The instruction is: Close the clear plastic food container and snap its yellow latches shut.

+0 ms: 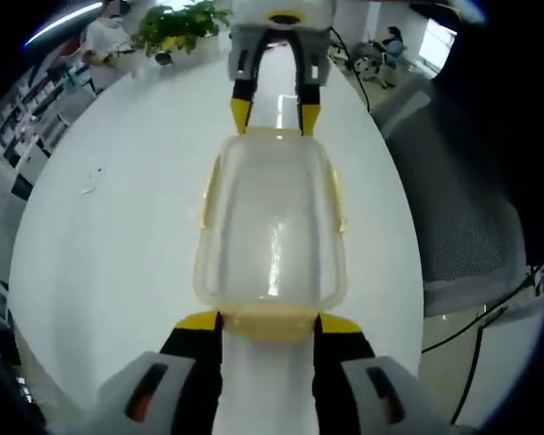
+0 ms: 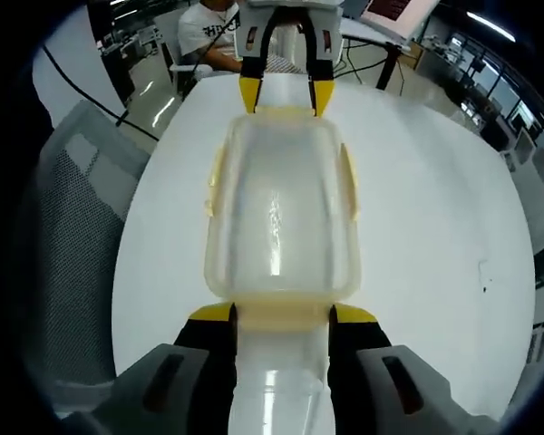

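Note:
The clear plastic container (image 1: 270, 227) (image 2: 279, 213) lies lengthwise on the white round table (image 1: 118, 227) (image 2: 435, 227) with its lid on top. Pale yellow latches hang at both long sides (image 1: 210, 190) (image 2: 349, 181) and at both ends. My left gripper (image 1: 268, 323) stands open at the near end in the left gripper view, its yellow tips either side of the end latch (image 1: 268, 319). My right gripper (image 2: 282, 315) is open in the same way around the opposite end latch (image 2: 282, 313). Each gripper also appears across the container in the other's view: right gripper (image 1: 275, 116), left gripper (image 2: 286, 98).
A grey mesh chair (image 1: 462, 217) (image 2: 72, 227) stands close to the table edge. A potted plant (image 1: 177, 27) sits at the table's far side. A seated person (image 2: 208, 27) is beyond the table. Cables (image 1: 476, 326) run across the floor. A small scrap (image 1: 89, 186) lies on the table.

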